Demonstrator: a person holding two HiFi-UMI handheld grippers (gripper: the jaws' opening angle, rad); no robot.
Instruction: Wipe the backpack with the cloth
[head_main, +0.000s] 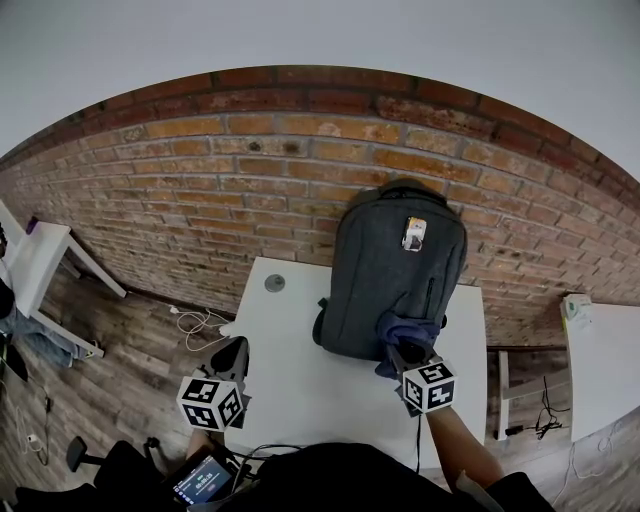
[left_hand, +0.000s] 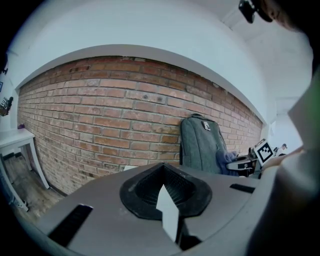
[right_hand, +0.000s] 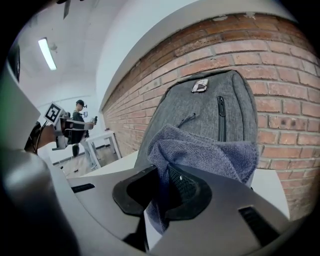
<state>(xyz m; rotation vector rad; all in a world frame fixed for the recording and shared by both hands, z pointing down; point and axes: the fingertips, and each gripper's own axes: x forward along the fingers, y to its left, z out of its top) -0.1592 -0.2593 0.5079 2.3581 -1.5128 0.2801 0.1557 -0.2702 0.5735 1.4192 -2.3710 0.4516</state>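
The backpack (head_main: 395, 275) stands upright at the rear of the white surface (head_main: 300, 370), against the brick wall (head_main: 200, 180). It is grey fabric with dark zippers and a small badge near the top. It is judged soft-sided and liable to shift, so wipe it lightly. The cloth (right_hand: 200, 150) is blue, limp and light. It touches the backpack's lower front, clamped in the right tongs (right_hand: 160, 200). The left tongs (left_hand: 170, 215) are closed and empty, well left of the backpack.

- Table (head_main: 300, 385): white, rectangular top.
- Disc (head_main: 274, 283): grey, round, set in the table's far left corner.
- Wall (head_main: 220, 180): red brick, behind the table.
- Floor (head_main: 130, 350): wood planks, left of the table.
- Cable (head_main: 195, 322): white, coiled on the floor just left of the table.
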